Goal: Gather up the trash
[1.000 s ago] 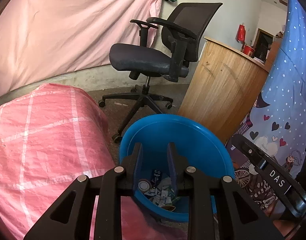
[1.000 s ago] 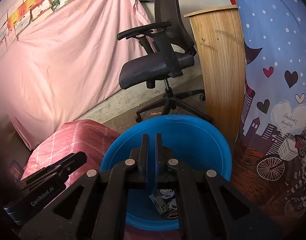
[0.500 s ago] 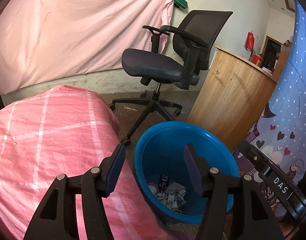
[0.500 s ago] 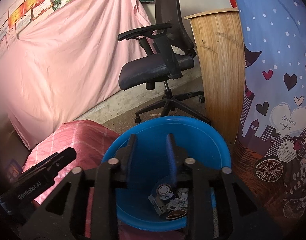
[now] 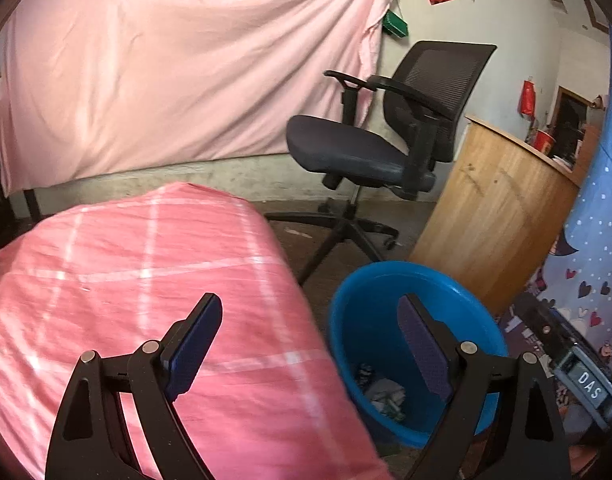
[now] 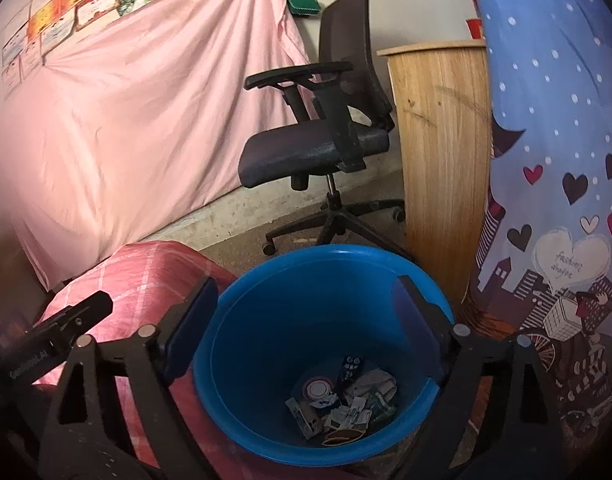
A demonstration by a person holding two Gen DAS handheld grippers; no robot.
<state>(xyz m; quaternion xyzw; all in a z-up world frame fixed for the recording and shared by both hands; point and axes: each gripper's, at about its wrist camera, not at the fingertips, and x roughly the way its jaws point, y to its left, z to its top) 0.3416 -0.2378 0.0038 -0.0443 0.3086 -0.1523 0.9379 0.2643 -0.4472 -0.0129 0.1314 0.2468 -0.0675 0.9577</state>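
A blue plastic bin (image 6: 265,312) stands on the floor with a heap of trash (image 6: 342,400) at its bottom: wrappers, a round lid, a small dark can. My right gripper (image 6: 301,320) hangs above the bin's mouth, its jaws opening wide with nothing between them. In the left wrist view the bin (image 5: 370,320) sits low on the right, some trash (image 5: 382,392) showing inside. My left gripper (image 5: 310,340) hovers over the edge of the pink checked cloth (image 5: 125,280) beside the bin, jaws opening and empty. The left gripper's body (image 6: 53,336) shows at the right view's left edge.
A black office chair (image 5: 378,148) stands behind the bin on a grey floor. A curved wooden counter (image 5: 494,208) is to the bin's right. A blue patterned cloth (image 6: 554,160) hangs on the right. A pink sheet (image 5: 165,68) covers the back wall.
Both grippers went from nearly shut to wide open. The left gripper drew away from above the bin toward the pink cloth. More trash lies in the bin under the right gripper.
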